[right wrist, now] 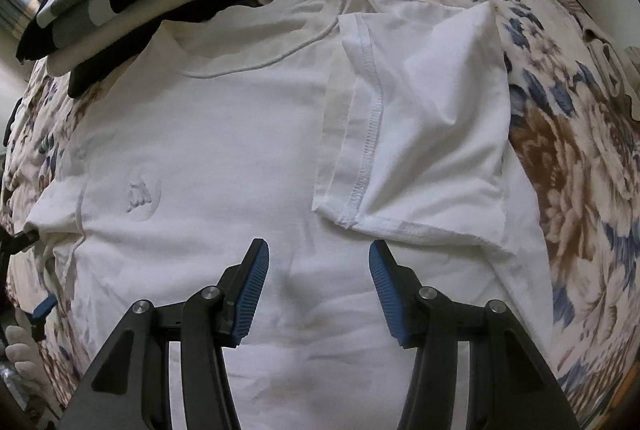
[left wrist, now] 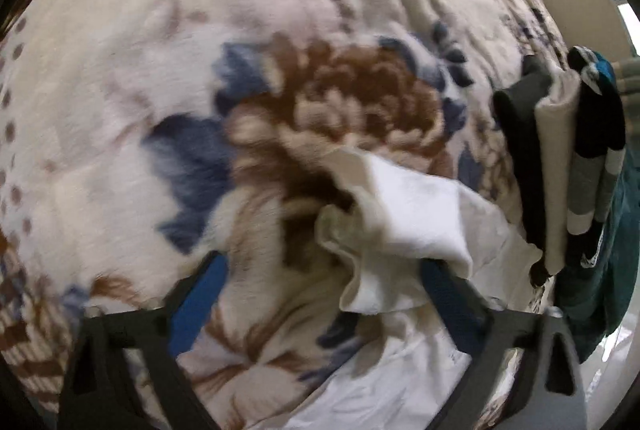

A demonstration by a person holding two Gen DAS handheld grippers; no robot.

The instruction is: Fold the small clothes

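Jaws of my right hand-held gripper (right wrist: 316, 270) stand partly apart with nothing between them, hovering just over the chest of the white T-shirt (right wrist: 208, 134), which lies flat and face up on the floral blanket (right wrist: 580, 170) of the bed. One sleeve (right wrist: 424, 134) is already folded in over the body, hem seam showing. The opposite sleeve (right wrist: 52, 206) is not yet folded; it sticks out at the far left of the right wrist view.

My left hand-held gripper (left wrist: 320, 270) is at that sleeve's cuff (left wrist: 380, 230): jaws part open, the fabric bunched against one blue pad, the other pad clear of it. So no grip yet, I judge.

To do this step well: get both pads on the cuff edge, both layers, before lifting. Carry it low across to mirror the folded sleeve, keeping the side edge straight. The right one should press the chest so the shirt doesn't drag on the fuzzy blanket.

Further back, the stack of folded clothes (right wrist: 112, 2) sits by the collar (right wrist: 256, 46), touching the shoulder. Keep clear of it.
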